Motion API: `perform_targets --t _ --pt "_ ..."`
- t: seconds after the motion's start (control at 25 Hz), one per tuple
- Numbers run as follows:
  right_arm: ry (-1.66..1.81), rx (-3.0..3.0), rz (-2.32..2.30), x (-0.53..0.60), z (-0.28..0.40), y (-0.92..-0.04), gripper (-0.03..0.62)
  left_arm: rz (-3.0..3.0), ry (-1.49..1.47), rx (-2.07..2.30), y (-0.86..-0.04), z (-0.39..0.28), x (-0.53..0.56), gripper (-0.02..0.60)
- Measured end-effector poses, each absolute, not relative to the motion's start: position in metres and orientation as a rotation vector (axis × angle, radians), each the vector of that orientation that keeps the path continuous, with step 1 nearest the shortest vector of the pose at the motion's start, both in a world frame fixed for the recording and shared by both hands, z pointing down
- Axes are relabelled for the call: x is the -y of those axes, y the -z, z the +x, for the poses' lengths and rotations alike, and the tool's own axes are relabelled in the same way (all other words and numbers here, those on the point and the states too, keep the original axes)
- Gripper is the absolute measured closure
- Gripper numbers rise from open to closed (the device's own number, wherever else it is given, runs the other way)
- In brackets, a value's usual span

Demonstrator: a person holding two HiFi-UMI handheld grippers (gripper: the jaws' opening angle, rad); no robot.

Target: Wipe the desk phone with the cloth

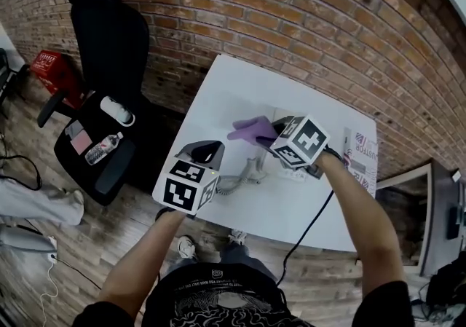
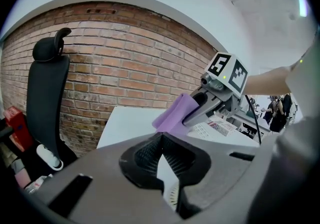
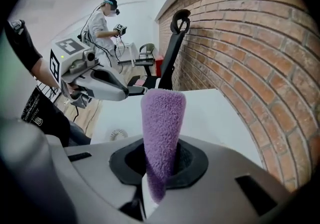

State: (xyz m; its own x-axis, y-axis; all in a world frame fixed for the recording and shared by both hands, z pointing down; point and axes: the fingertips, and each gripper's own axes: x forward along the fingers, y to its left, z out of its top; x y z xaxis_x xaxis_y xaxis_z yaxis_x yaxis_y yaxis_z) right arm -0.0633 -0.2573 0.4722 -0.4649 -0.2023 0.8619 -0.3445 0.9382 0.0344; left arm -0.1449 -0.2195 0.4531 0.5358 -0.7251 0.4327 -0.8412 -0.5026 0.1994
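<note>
A purple cloth (image 1: 249, 130) (image 3: 161, 133) sticks out from my right gripper (image 1: 266, 133) (image 3: 160, 165), which is shut on it above the white table (image 1: 233, 92). The white desk phone (image 1: 293, 172) (image 2: 216, 128) lies mostly hidden under that gripper. Its coiled cord (image 1: 231, 184) runs left toward my left gripper (image 1: 206, 151) (image 2: 163, 157). That gripper is shut on a white piece with small holes (image 2: 171, 192), which looks like the phone's handset. The cloth (image 2: 175, 114) hangs just beyond the left jaws, and I cannot tell whether it touches the phone.
A black office chair (image 1: 109, 56) stands left of the table with a water bottle (image 1: 102, 149) on its seat. A brick wall (image 1: 306, 20) runs behind. A printed sheet (image 1: 358, 151) lies at the table's right end. A black cable (image 1: 306, 231) hangs off the near edge. A person (image 3: 105, 23) stands far off.
</note>
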Motion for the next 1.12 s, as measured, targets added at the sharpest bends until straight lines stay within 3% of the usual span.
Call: perform_targets --t 0.6,1.12 --pt "-0.135 2.264 0.464 0.361 -0.029 -0.426 0.548 2.294 -0.418 1.41 -0.448 -0.105 0.262 0.577" --pt "-0.223 2.215 0.424 0.417 -0.004 -0.487 0.548 2.162 -0.409 1.533 -0.463 -0.099 0.271 0.577"
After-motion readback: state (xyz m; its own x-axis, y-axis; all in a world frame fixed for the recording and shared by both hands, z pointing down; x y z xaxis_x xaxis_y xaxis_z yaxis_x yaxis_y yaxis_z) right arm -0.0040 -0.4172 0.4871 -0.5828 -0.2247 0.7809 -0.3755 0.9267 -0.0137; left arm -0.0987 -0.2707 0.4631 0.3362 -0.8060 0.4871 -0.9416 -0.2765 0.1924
